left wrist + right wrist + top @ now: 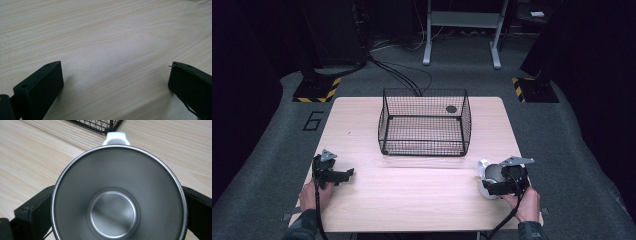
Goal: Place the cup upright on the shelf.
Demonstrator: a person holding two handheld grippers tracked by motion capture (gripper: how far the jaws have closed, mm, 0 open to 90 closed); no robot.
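Plenty of room on the counter (412, 195): the whole front strip between the two claws is bare wood. The one big obstacle is the wire basket (424, 122) sitting mid-counter toward the back, open on top, so you can come in from above, and there are bare lanes on either side of it. Left claw (343, 175) has its jaws wide apart with bare wood between them. Right claw (497, 186) has a cup (490, 176) filling the gap between its jaws, near the basket's front right corner.
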